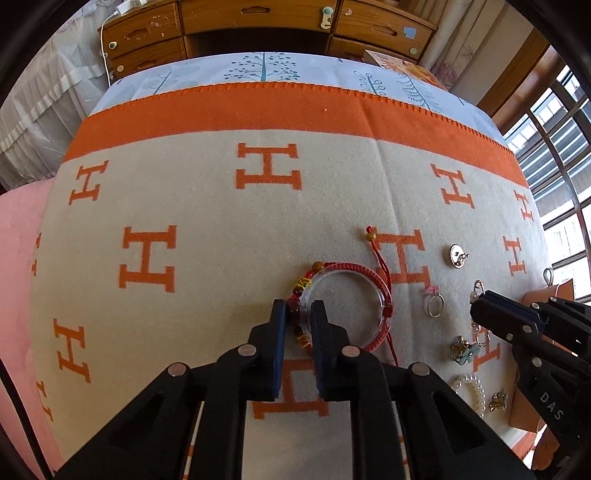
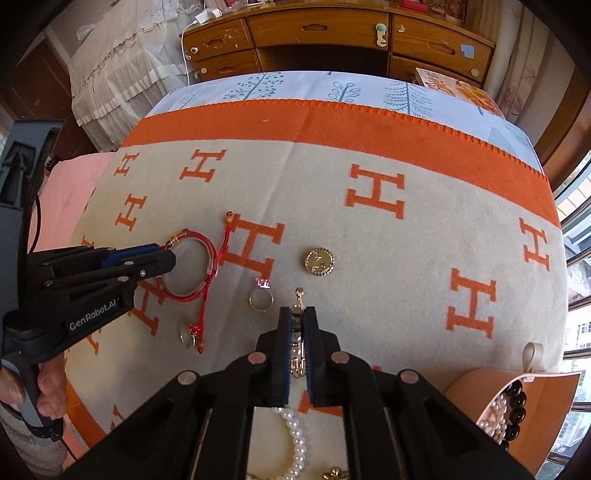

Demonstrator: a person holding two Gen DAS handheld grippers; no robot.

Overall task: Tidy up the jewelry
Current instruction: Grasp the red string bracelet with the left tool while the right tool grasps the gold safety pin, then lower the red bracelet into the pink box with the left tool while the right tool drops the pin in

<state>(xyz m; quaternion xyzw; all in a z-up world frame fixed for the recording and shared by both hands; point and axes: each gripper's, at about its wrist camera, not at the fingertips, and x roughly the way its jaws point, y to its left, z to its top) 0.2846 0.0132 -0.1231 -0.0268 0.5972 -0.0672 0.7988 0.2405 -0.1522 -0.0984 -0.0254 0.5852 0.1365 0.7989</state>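
Spread over what looks like a bed, a cream blanket [image 1: 207, 206] with orange H letters carries the jewelry, with a wooden desk of drawers [image 1: 258, 22] seen beyond.

From the left wrist view, the left gripper [image 1: 298, 314] is seen pointed steeply down, its jaws closed almost fully on the near-left rim of a clear bangle [image 1: 382, 306] wrapped by a red cord bracelet [image 1: 351, 266]; the beaded part is pinched between the pads. The grip is probably taken at the rim because only there can a flat hoop be pinched from above. A loose cord tail ending in a bead [image 1: 370, 232] is left trailing on the blanket. To the right, a small ring [image 1: 435, 304], a round brooch [image 1: 458, 256] and a pearl bracelet [image 1: 471, 391] are laid out apart, and the right gripper [image 1: 480, 306] is seen beside them.

From the right wrist view, the right gripper [image 2: 296, 325] is shown with jaws shut on a gold and pearl chain [image 2: 298, 332], whose white pearls hang out below. A tan tray [image 2: 532, 391] at the lower right already holds black and pearl beads, so it is judged to be the destination. A hand [image 2: 44, 384] is seen on the left tool's handle.
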